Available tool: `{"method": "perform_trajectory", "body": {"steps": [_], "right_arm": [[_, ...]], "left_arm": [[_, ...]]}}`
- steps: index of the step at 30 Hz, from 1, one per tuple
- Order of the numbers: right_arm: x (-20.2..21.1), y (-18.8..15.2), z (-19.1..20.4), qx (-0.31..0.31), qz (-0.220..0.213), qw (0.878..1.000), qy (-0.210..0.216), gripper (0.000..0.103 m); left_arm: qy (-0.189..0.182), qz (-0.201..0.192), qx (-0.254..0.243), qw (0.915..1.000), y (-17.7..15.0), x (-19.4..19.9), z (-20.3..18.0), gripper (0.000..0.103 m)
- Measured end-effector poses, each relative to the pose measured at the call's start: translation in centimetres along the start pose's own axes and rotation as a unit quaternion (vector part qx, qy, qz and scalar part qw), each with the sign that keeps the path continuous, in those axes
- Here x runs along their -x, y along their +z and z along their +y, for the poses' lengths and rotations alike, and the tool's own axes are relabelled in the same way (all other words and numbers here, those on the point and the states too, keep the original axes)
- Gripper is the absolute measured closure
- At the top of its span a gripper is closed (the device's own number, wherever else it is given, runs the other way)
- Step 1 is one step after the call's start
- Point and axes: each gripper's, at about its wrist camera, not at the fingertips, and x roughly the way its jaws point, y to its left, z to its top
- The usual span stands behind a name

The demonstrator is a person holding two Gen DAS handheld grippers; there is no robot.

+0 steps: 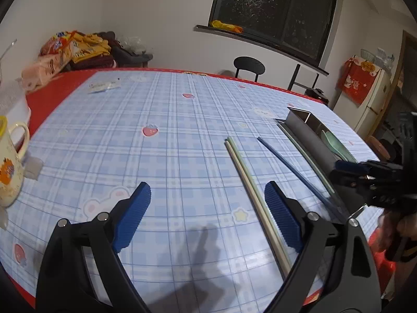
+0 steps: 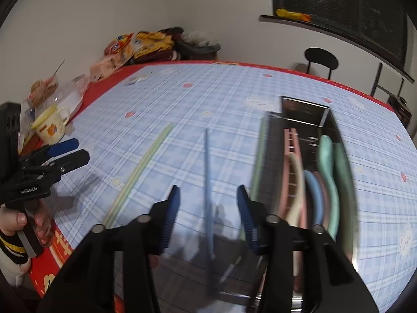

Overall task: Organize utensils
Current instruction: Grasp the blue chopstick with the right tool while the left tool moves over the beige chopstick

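A pale green and cream chopstick pair (image 1: 250,182) (image 2: 146,161) lies on the checked tablecloth. My left gripper (image 1: 207,195) (image 2: 70,151) is open over it, and the pair runs just inside its right-hand finger (image 1: 281,216). A single blue chopstick (image 2: 208,177) (image 1: 286,164) lies between the pads of my right gripper (image 2: 208,198) (image 1: 341,170), which stand apart without touching it. To the right is the steel tray (image 2: 323,109) (image 1: 299,122), holding pink, cream, blue and green spoons (image 2: 325,156). A green chopstick (image 2: 260,156) lies along the tray's left wall.
A cream mug (image 1: 7,161) (image 2: 50,127) and a white bowl stand at the table's left edge. Snack packets (image 1: 70,47) are piled at the far left corner. A black chair (image 1: 249,65) stands behind the table. The red table border (image 2: 60,245) is near the hand.
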Motion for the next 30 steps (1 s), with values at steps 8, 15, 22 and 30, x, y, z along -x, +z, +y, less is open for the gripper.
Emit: {"method": "perform_trajectory", "body": {"steps": [8, 15, 22, 30], "right_arm": [[-2.9, 0.3, 1.2, -0.008, 0.036, 0.999, -0.031, 0.078], [-4.3, -0.2, 2.3, 0.029, 0.053, 0.995, -0.078, 0.078], [-4.5, -0.5, 2.1, 0.024, 0.056, 0.996, -0.07, 0.078], [-4.0, -1.1, 2.0, 0.008, 0.053, 0.998, -0.029, 0.083]], "left_arm": [[-0.004, 0.001, -0.004, 1.0, -0.2, 0.1, -0.4, 0.017], [-0.008, 0.008, 0.005, 0.9999, -0.2, -0.2, 0.0, 0.022], [-0.006, 0.009, 0.006, 0.9999, -0.2, -0.2, 0.0, 0.022], [0.003, 0.032, 0.002, 0.9995, -0.2, -1.1, -0.2, 0.042]]}}
